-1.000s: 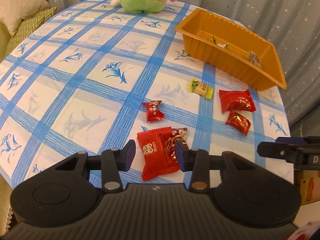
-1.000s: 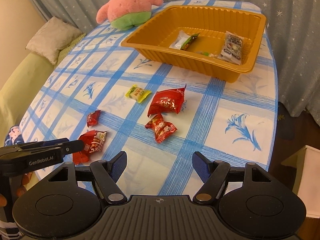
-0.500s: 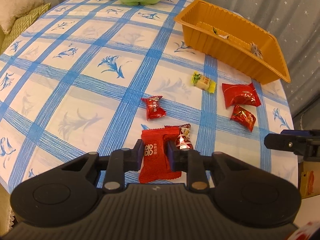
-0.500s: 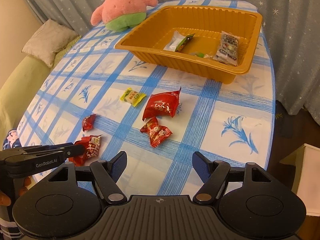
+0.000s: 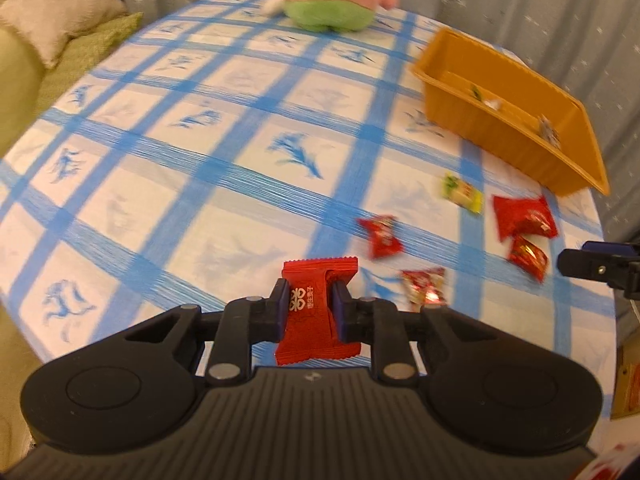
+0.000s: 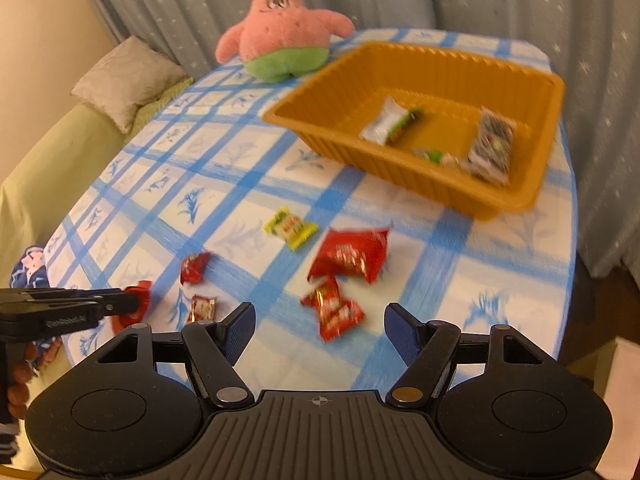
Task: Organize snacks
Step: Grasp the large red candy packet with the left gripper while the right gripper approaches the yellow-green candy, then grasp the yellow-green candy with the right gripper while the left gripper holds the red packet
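We are partway through. Our left gripper (image 5: pixel 310 306) has its fingers pinched on a flat red foil snack packet (image 5: pixel 316 312), holding it over the near edge of the blue-and-white checked tablecloth (image 5: pixel 224 168). Our right gripper (image 6: pixel 320 330) hangs with its fingers spread wide and nothing between them, above a small red twisted candy (image 6: pixel 332 308).

The orange ribbed plastic tray (image 6: pixel 320 88) at the far side already holds a white-and-green sachet (image 6: pixel 390 124), a dark printed packet (image 6: pixel 492 144) and some small pieces we cannot make out.

Loose on the cloth, by our judgement left to collect, are a yellow wrapped sweet (image 6: pixel 291 231), a larger red pouch (image 6: pixel 350 256), a small red sweet (image 6: pixel 194 267) and a red-and-gold candy (image 6: pixel 203 308).
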`<control>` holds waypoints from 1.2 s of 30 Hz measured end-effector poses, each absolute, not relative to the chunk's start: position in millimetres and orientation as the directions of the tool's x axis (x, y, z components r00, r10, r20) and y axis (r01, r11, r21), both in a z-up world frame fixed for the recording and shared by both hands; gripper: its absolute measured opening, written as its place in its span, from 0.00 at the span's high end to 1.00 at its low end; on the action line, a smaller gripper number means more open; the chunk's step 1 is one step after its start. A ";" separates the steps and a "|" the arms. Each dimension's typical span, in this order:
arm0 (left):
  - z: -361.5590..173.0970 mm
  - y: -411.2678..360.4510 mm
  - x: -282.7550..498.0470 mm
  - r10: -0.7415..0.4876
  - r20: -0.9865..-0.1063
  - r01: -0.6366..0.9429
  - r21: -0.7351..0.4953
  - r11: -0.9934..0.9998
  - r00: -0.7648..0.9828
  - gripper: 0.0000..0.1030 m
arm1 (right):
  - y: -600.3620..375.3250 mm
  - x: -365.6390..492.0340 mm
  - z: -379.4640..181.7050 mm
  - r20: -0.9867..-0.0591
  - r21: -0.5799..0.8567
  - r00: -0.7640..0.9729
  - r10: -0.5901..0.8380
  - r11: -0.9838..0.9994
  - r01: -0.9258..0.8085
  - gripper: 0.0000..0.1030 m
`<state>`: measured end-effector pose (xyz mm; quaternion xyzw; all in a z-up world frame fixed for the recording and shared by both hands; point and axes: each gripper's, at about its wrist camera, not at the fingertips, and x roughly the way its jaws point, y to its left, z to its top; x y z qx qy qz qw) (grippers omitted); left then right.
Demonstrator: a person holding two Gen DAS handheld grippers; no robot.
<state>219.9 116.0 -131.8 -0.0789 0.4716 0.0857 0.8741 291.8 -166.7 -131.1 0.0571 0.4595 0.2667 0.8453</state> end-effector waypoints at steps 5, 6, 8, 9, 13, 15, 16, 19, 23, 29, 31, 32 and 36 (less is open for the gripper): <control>-125.3 140.5 219.8 0.129 -0.825 -0.286 -0.042 0.957 0.551 0.80 | -155.4 306.6 -126.5 -0.705 0.296 0.462 0.538 0.815 -0.498 0.31; -124.2 145.2 219.9 0.137 -0.822 -0.295 -0.039 0.955 0.552 0.81 | -152.9 309.6 -126.0 -0.697 0.286 0.465 0.547 0.806 -0.518 0.33; -122.4 153.8 219.9 0.154 -0.819 -0.313 -0.034 0.949 0.553 0.81 | -147.0 316.4 -127.2 -0.685 0.272 0.458 0.566 0.783 -0.559 0.40; -121.9 157.5 220.3 0.161 -0.817 -0.321 -0.031 0.947 0.553 0.80 | -143.8 319.8 -128.5 -0.684 0.266 0.452 0.573 0.772 -0.577 0.43; -120.9 168.8 221.5 0.175 -0.814 -0.342 -0.030 0.939 0.554 0.81 | -130.0 333.1 -138.1 -0.681 0.234 0.432 0.591 0.735 -0.637 0.54; -121.2 171.9 222.4 0.178 -0.814 -0.345 -0.029 0.938 0.552 0.81 | -122.3 340.2 -144.2 -0.689 0.223 0.413 0.596 0.716 -0.661 0.58; -121.9 173.5 222.9 0.178 -0.815 -0.347 -0.029 0.937 0.551 0.81 | -118.7 343.6 -147.0 -0.693 0.218 0.406 0.596 0.709 -0.670 0.59; -124.5 176.8 224.4 0.180 -0.819 -0.350 -0.027 0.936 0.544 0.81 | -107.6 351.5 -153.8 -0.708 0.186 0.395 0.586 0.694 -0.695 0.60; -128.2 181.8 226.5 0.180 -0.826 -0.355 -0.027 0.935 0.535 0.81 | -95.4 360.2 -160.6 -0.724 0.156 0.378 0.577 0.671 -0.725 0.61; -130.9 187.9 230.5 0.179 -0.830 -0.359 -0.027 0.933 0.528 0.81 | -83.2 366.0 -170.8 -0.749 0.122 0.358 0.558 0.647 -0.753 0.64; -131.2 188.7 231.2 0.178 -0.831 -0.358 -0.028 0.933 0.527 0.81 | -80.4 367.8 -174.3 -0.754 0.115 0.355 0.553 0.644 -0.757 0.65; -131.6 189.6 232.0 0.177 -0.832 -0.359 -0.028 0.933 0.526 0.81 | -79.4 368.5 -175.5 -0.757 0.113 0.353 0.550 0.642 -0.758 0.66; -132.9 190.4 234.6 0.172 -0.834 -0.352 -0.028 0.936 0.524 0.81 | -74.7 368.0 -178.9 -0.765 0.094 0.351 0.540 0.633 -0.769 0.74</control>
